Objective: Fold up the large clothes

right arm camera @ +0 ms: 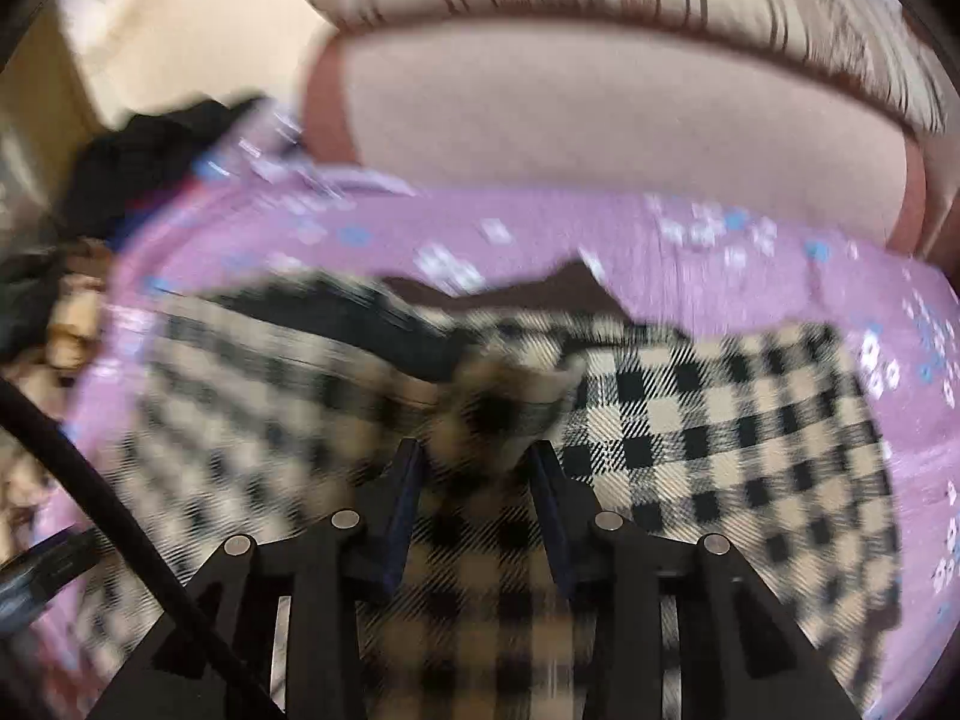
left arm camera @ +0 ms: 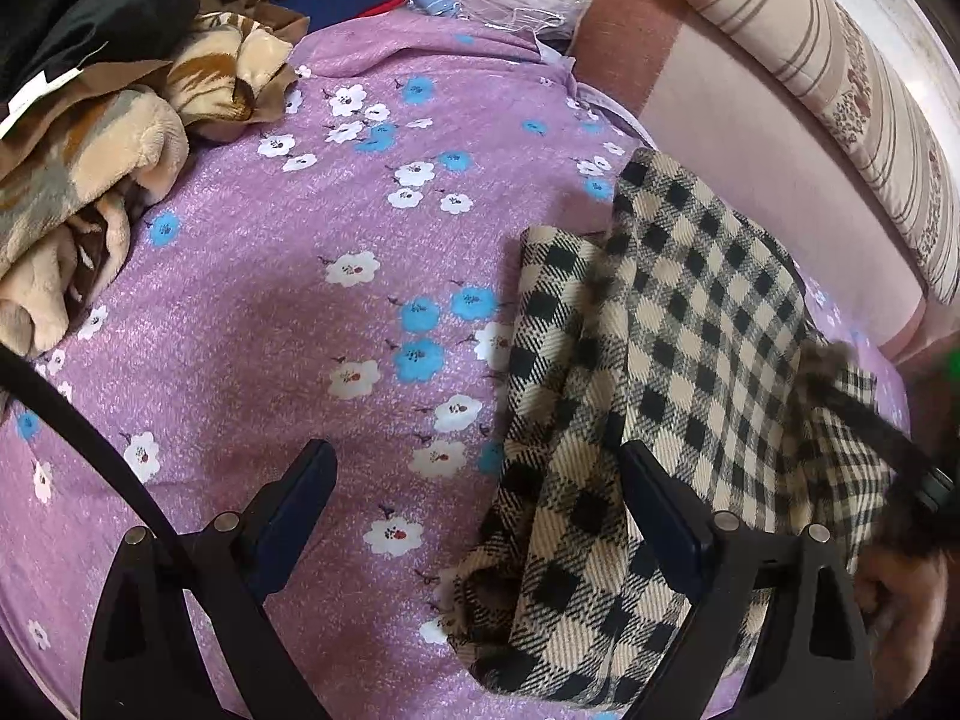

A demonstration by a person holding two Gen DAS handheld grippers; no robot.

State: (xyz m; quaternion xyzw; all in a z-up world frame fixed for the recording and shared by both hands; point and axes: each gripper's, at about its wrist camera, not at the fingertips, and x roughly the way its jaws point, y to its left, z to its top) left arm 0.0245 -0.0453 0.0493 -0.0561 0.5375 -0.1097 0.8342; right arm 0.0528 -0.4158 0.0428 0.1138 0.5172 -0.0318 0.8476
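Observation:
A cream-and-black checked garment [left arm camera: 678, 360] lies partly folded on the purple flowered bedsheet [left arm camera: 270, 300], to the right in the left wrist view. My left gripper [left arm camera: 477, 471] hangs open and wide above the sheet. Its right finger [left arm camera: 645, 486] is over the garment's left edge and nothing sits between the fingers. In the blurred right wrist view the same checked garment [right arm camera: 720, 432] fills the lower half. My right gripper [right arm camera: 477, 459] stands partly open just above it. A raised bunch of the checked cloth [right arm camera: 501, 408] sits at its fingertips, and the pads do not appear to press on it.
A heap of beige and brown plush blanket [left arm camera: 90, 180] and dark clothes [left arm camera: 90, 6] lie at the back left. A striped bolster [left arm camera: 840, 96] and a pink padded bed end [left arm camera: 750, 168] border the right. A hand [left arm camera: 894, 594] shows at the lower right. A black cable [left arm camera: 78, 420] crosses the left.

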